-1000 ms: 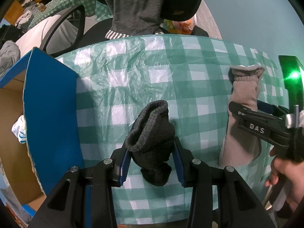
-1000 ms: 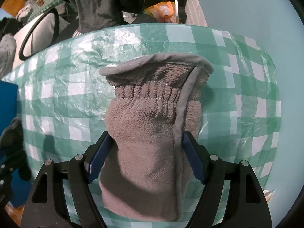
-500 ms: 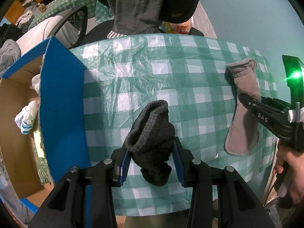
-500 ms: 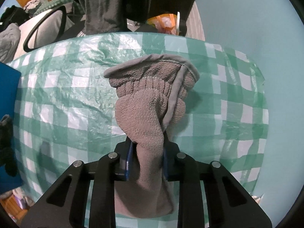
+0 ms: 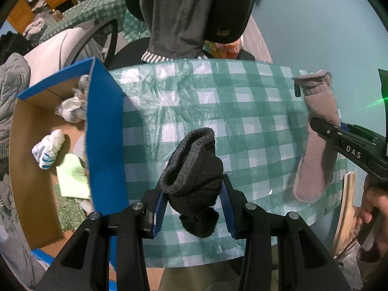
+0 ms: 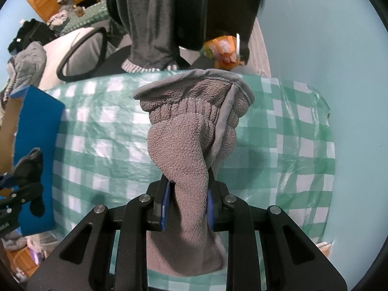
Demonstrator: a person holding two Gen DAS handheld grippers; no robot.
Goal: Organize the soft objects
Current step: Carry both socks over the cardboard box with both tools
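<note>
A rolled dark grey sock [image 5: 194, 177] is clamped between the blue pads of my left gripper [image 5: 194, 194], which points down over the table's green-and-white checked cloth [image 5: 218, 101]. My right gripper [image 6: 188, 191] is shut on a grey fleece mitten [image 6: 191, 140], gripped at its middle, cuff pointing away. In the left wrist view the mitten [image 5: 317, 145] hangs from the right gripper [image 5: 322, 127] over the table's right side, a hand on the handle. From the right wrist view, the dark sock [image 6: 31, 167] shows at the far left.
An open cardboard box with a blue flap [image 5: 104, 131] stands left of the table and holds a white sock bundle [image 5: 48, 150], a light green cloth [image 5: 72, 177] and other pale bundles. A chair with a dark garment [image 5: 179, 19] stands behind the table.
The right gripper closed on the mitten and lifted it off the cloth. Both grippers rose, and more of the box's inside came into the left wrist view. The dark sock stayed held.
</note>
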